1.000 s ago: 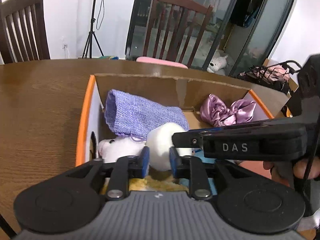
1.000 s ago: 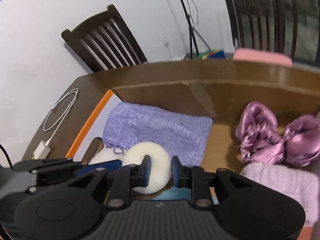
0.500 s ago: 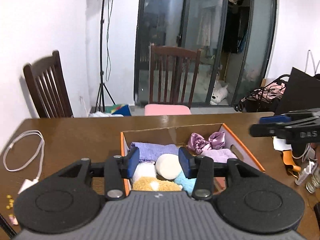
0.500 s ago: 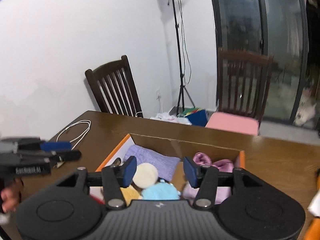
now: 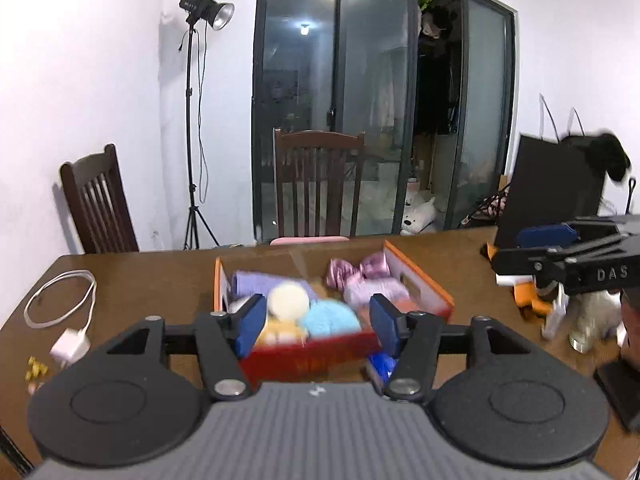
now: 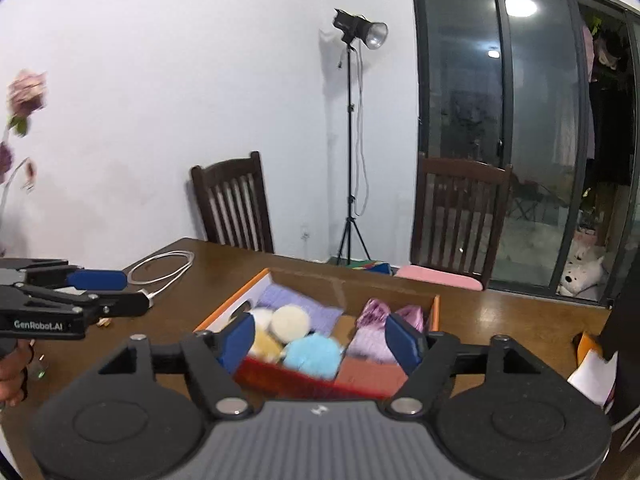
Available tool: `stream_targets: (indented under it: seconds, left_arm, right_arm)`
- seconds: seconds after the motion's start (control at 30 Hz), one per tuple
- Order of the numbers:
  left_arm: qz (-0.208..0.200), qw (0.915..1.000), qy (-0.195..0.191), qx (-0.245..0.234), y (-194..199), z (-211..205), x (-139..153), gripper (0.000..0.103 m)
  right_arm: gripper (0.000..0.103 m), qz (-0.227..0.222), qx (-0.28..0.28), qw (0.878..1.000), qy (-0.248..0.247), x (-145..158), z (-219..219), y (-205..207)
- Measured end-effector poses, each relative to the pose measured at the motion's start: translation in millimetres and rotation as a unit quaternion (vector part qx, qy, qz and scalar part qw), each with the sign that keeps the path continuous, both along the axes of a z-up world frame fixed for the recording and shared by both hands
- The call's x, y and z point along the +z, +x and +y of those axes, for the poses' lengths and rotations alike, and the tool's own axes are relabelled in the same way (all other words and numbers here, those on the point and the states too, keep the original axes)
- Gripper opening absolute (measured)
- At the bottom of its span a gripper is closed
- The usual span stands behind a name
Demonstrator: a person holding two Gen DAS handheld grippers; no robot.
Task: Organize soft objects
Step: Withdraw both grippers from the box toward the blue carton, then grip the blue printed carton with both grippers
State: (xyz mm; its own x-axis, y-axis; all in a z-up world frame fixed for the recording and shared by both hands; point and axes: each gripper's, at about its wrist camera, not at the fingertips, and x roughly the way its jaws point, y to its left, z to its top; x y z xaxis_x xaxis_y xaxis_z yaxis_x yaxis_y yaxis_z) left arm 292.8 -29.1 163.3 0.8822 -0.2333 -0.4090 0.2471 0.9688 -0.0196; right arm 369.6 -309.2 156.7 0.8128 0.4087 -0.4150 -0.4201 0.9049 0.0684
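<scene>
An open cardboard box (image 5: 424,280) (image 6: 224,312) with orange rims sits on the brown table. Inside lie a lavender cloth pouch (image 5: 256,282) (image 6: 300,304), a white round puff (image 5: 289,299) (image 6: 290,320), a light blue puff (image 5: 330,317) (image 6: 314,354), a yellow soft item (image 6: 266,344), a purple satin scrunchie (image 5: 356,270) (image 6: 376,310) and a lilac knit piece (image 5: 376,290) (image 6: 370,340). My left gripper (image 5: 318,320) hangs back from the box, jaws opening, nothing between them. My right gripper (image 6: 320,338) likewise stands back, jaws opening and empty. Each gripper shows at the edge of the other's view.
A white cable with charger (image 5: 60,304) (image 6: 160,272) lies at the table's left. Small clutter and an orange item (image 5: 528,300) sit at the right, beside a black bag (image 5: 552,184). Wooden chairs (image 5: 318,184) (image 6: 232,208) and a light stand (image 6: 352,140) are behind the table.
Both grippers let go over the white puff inside the box, pulled back and upward, and their jaws spread apart. The box now appears whole and farther away.
</scene>
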Motion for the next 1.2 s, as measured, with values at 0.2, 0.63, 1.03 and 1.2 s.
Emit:
stream_targets:
  seconds: [0.2,0.63,1.03,1.2]
  left_arm:
    - [-0.005,0.9993,0.019,-0.032,-91.2,-22.4,-69.4,0.075]
    - [0.072,0.9948,-0.057,-0.043,-49.6,-19.9,-103.0,0.073]
    - [0.154,0.9787,-0.128,-0.043,145.6,-53.4,-149.5,0.052]
    - [0.190,0.9637,-0.178,-0.060,160.4,-47.8,-178.4,0.040]
  right_arm:
    - [0.085,0.003,-0.003,1.000,0.013,-72.0,-6.8,-75.6]
    - [0.075,0.055,-0.029,0.996,0.068,-129.6,-26.4,-97.5]
    - [0.044,0.135,-0.059,0.982,0.122,-168.4,-18.1,74.1]
    - [0.029,0.159,-0.060,0.975,0.141,-195.1,-13.4,93.9]
